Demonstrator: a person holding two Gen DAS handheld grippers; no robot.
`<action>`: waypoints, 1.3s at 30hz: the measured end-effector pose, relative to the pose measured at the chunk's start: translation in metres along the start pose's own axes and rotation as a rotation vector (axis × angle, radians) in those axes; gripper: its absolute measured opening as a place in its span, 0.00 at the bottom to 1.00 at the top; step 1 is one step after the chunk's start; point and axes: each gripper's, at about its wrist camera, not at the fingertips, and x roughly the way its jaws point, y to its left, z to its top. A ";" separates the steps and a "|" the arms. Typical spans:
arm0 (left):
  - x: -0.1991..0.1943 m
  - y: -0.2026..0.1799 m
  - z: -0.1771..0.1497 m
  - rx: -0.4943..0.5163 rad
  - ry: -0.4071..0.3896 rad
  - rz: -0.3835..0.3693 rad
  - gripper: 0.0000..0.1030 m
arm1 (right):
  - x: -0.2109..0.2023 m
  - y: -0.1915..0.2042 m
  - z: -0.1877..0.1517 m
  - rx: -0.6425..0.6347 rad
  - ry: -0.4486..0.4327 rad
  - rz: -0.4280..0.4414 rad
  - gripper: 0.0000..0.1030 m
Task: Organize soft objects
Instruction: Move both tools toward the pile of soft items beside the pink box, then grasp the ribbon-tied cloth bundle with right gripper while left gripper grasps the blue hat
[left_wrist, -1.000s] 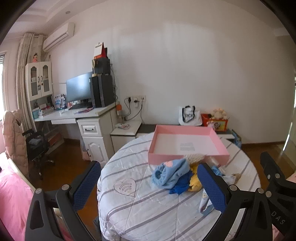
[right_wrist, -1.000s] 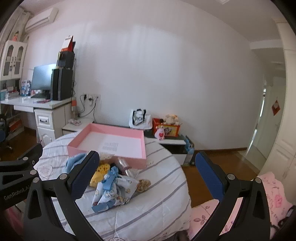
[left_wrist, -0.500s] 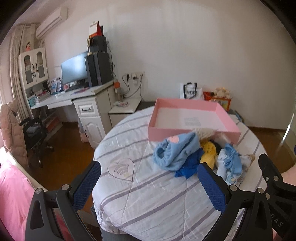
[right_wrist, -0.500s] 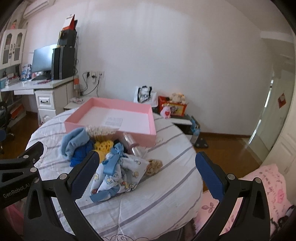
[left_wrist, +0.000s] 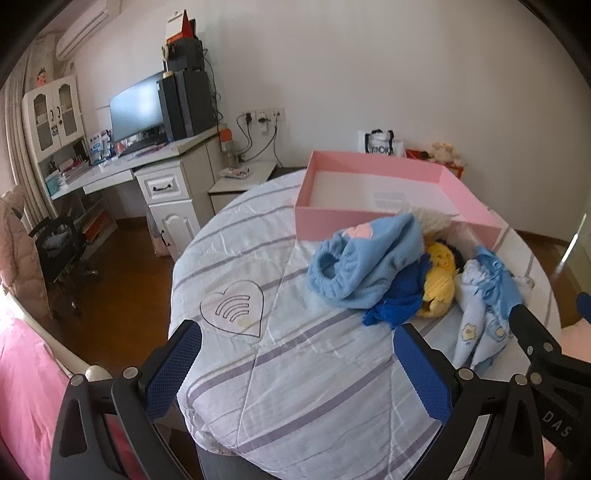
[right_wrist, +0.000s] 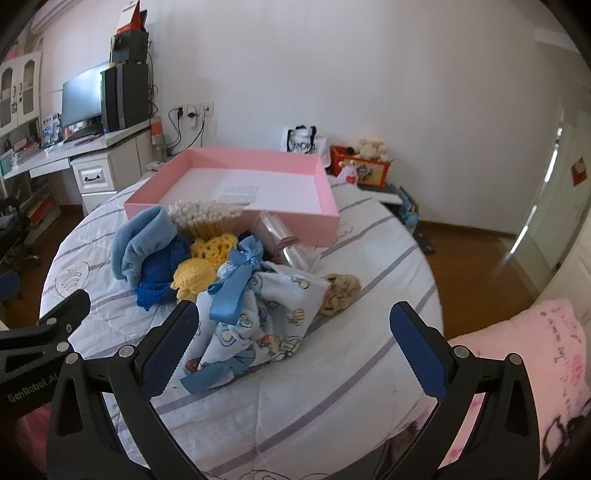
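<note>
Both grippers are over the near edge of the round table (left_wrist: 295, 369), empty, nothing yet picked up. We see the left gripper (left_wrist: 293, 369) with its jaws spread wide apart above bare striped cloth, and the right gripper (right_wrist: 295, 349) likewise wide apart, its left finger just in front of the printed cloth with blue ribbon (right_wrist: 258, 314). The soft objects lie heaped together at the table's middle, against the front wall of the pink box (right_wrist: 240, 218): a light blue fleece piece (left_wrist: 365, 258), a dark blue knit (left_wrist: 399, 299) under it, a yellow knit item (left_wrist: 439, 284), the printed cloth, and a tan fuzzy piece (right_wrist: 340, 290) on the right side. A bundle of cotton swabs (right_wrist: 205, 214) and a clear plastic packet (right_wrist: 280, 240) sit at the box wall; we cannot tell whether they belong to the task. The box interior looks empty, so we judge the task at its start: approach, first pick pending. Next move, in our judgement: lower the right gripper onto the printed cloth, the nearest item, pinch a raised fold rather than the loose ribbon, lift clear of the heap, and carry it over the box wall. Risk: neighbouring items snagging and dragging along.
</note>
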 end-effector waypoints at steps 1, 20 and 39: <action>0.002 0.001 -0.001 0.000 0.003 0.000 1.00 | 0.003 0.001 0.000 0.004 0.009 0.008 1.00; 0.052 0.033 -0.005 -0.037 0.087 0.003 1.00 | 0.068 0.022 -0.001 0.021 0.182 0.061 0.86; 0.031 0.014 0.011 -0.049 0.051 -0.056 1.00 | 0.028 -0.010 0.009 0.067 0.064 0.123 0.51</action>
